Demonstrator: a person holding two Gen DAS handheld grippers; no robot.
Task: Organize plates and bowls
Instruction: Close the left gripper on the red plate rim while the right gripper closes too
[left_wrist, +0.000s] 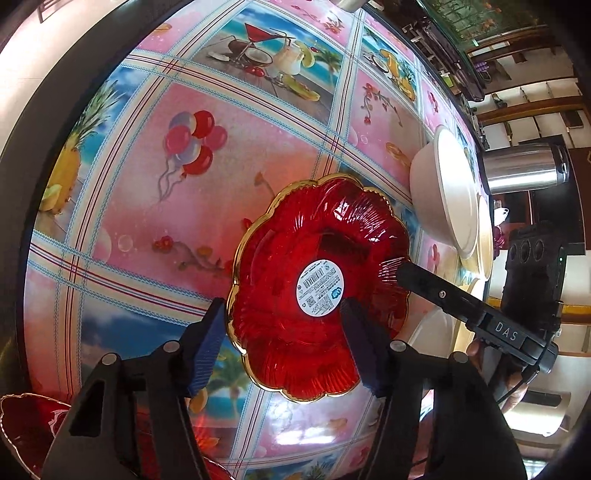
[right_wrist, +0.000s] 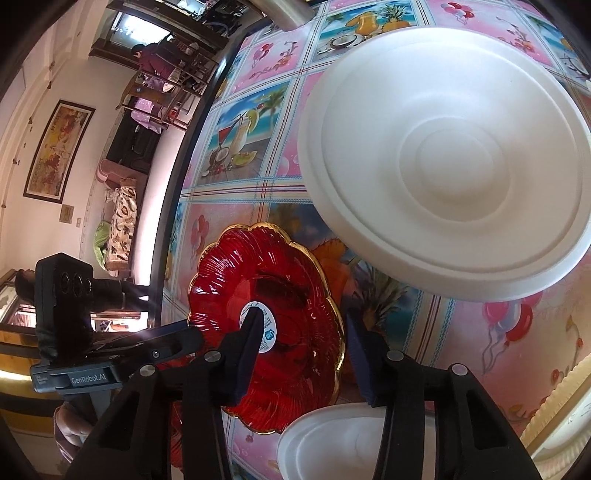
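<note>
A red scalloped glass plate with a gold rim (left_wrist: 317, 291) lies on the pictured pink-and-blue tablecloth (left_wrist: 155, 177). The left gripper (left_wrist: 284, 347) and right gripper (right_wrist: 303, 354) each straddle its rim, one finger over, one outside; whether the pads clench it I cannot tell. Just beside sit one white upturned bowl (right_wrist: 454, 162), a second white dish (right_wrist: 332, 443) and one steel flask (left_wrist: 524, 168).

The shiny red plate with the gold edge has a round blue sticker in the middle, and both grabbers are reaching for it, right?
Almost. The sticker on the red plate is white with small print, not blue; the left wrist view shows it clearly. Both the left gripper and the right gripper do straddle its gold-edged rim.
</note>
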